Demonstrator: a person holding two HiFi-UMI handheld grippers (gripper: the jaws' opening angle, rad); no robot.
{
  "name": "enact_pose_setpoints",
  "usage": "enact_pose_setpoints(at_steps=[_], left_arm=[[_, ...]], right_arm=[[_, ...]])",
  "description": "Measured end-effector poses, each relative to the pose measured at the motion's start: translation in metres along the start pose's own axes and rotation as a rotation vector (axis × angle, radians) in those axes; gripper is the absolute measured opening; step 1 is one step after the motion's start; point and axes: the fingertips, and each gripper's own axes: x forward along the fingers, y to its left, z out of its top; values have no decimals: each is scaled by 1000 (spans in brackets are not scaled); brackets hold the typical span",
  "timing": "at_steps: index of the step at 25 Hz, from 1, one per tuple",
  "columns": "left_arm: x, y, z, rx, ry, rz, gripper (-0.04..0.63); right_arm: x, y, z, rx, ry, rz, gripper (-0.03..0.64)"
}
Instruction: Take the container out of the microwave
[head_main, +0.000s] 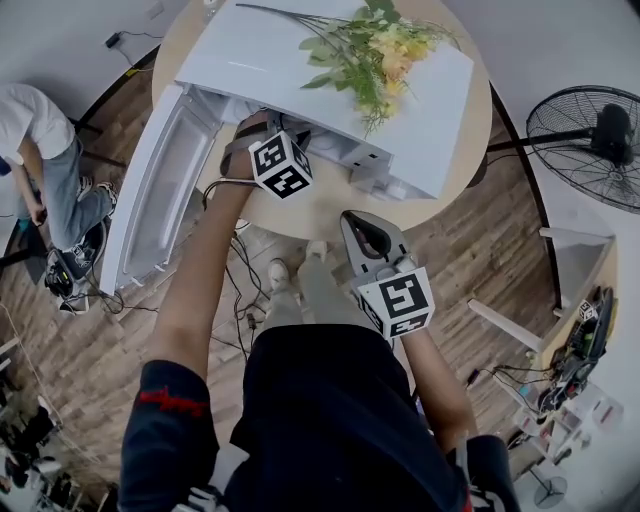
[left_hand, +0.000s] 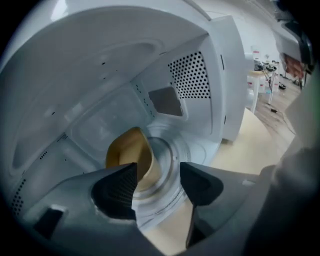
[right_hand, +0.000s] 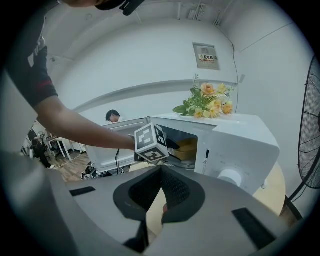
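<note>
Microwave (head_main: 330, 90): we see a white one standing on a round, pale surface (head_main: 330, 210), with its door (head_main: 160, 195) swung wide open toward the left of the head view
On its roof: a bunch of yellow flowers (head_main: 378, 48) with green stems lies across the top
Container (left_hand: 131, 156): a tan-yellow, bowl-like one inside the microwave cavity, resting on the glass turntable (left_hand: 175, 160); we can make out its rim and inner wall but not what is in it
Cavity: white walls, with a perforated panel (left_hand: 192, 75) on the side wall beyond the container
Left gripper (left_hand: 157, 182): we have it reaching into the mouth of the cavity, angled downward; in the head view its marker cube (head_main: 282, 165) sits just outside the opening
Left fingers (left_hand: 117, 187): spread wide apart; the container lies just beyond them, partly behind one finger and partly in the gap, and neither pad presses on it
Right gripper (head_main: 368, 235): we hold it back from the microwave, near the surface's front edge and well apart from the container
Right fingers (right_hand: 175, 192): closed pad against pad, with nothing between them
Around us: a standing fan (head_main: 590, 140) at the right, a wooden floor (head_main: 100, 350) with cables, and a person in a white top (head_main: 35, 140) at the far left
</note>
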Motion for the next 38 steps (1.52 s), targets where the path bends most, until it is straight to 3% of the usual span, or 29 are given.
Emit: enact_pose_setpoints(at_steps=[6,15,24,38], left_arm=[[8,5,-5,56,52,40,272],[12,5,-13,98,144,9,268],[3,9,-10,169,157,47,95],[-34,-3,-18,275,177,46,46]], right_arm=[[1,5,-4,9,10,8,-1],[0,9,-8,27,20,12,0],[0,13,-10,52,27,18,0],[-4,11,13,53,-27,11,0]])
